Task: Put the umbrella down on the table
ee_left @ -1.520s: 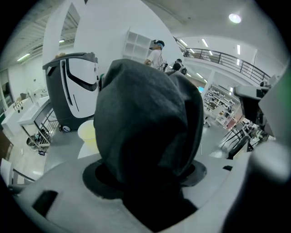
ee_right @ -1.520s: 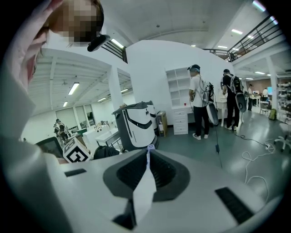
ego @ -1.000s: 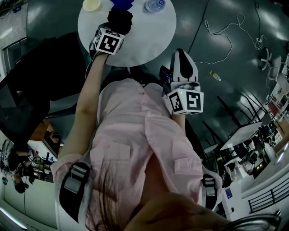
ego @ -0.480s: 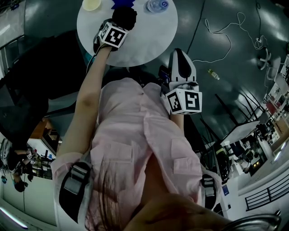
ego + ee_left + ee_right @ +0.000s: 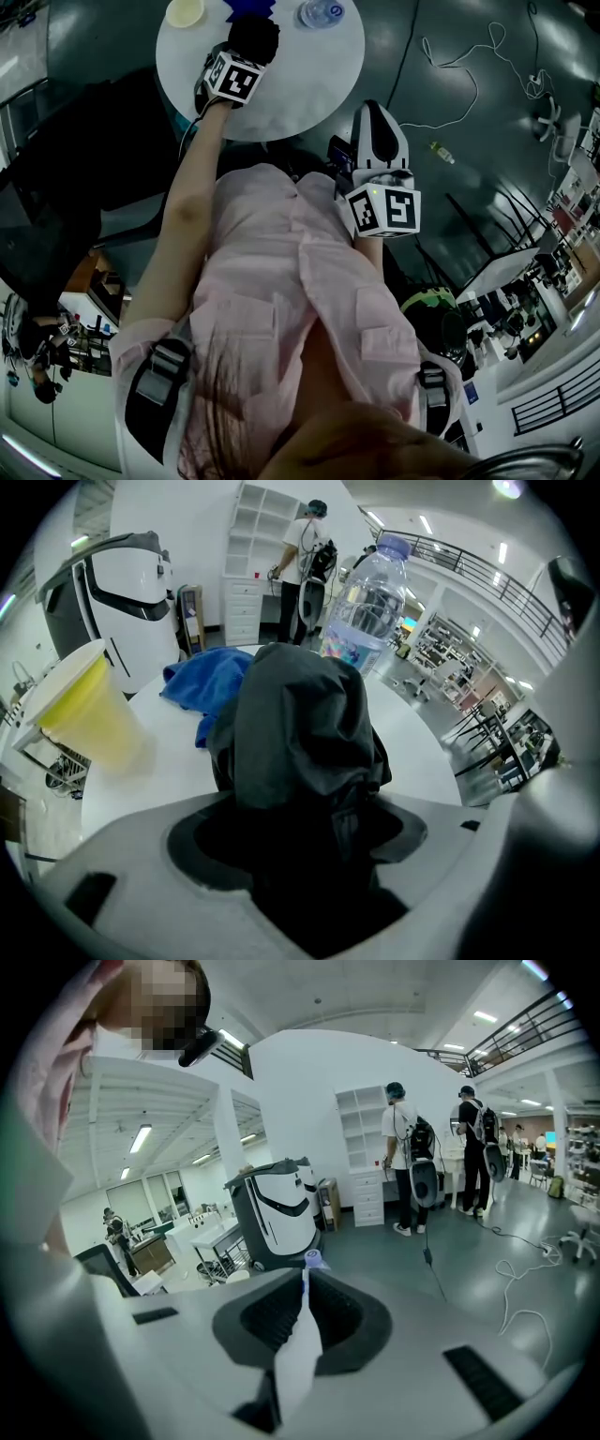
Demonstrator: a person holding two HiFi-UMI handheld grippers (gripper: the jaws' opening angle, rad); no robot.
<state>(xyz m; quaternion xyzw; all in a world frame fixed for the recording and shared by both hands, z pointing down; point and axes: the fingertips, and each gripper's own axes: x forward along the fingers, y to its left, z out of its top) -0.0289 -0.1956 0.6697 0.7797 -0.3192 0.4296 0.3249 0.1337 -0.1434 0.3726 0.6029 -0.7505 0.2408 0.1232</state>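
Observation:
The umbrella (image 5: 253, 39) is black and folded, and my left gripper (image 5: 246, 54) is shut on it over the round white table (image 5: 309, 84). In the left gripper view the umbrella (image 5: 295, 733) fills the gap between the jaws of the left gripper (image 5: 300, 846) and points steeply down at the tabletop (image 5: 412, 742). I cannot tell whether its far end touches the table. My right gripper (image 5: 376, 120) hangs off the table's near edge, jaws together and holding nothing. In its own view the right gripper (image 5: 302, 1321) shows only a thin slit.
On the table's far side stand a yellow cup (image 5: 89, 714), a crumpled blue cloth (image 5: 202, 682) and a clear water bottle (image 5: 366, 611). A dark chair (image 5: 84, 159) is left of the table. A white cable (image 5: 469, 56) lies on the floor. People (image 5: 408, 1162) stand by white shelves.
My left gripper has sunk a little toward the tabletop with the umbrella still in it. The right gripper has stayed where it was.

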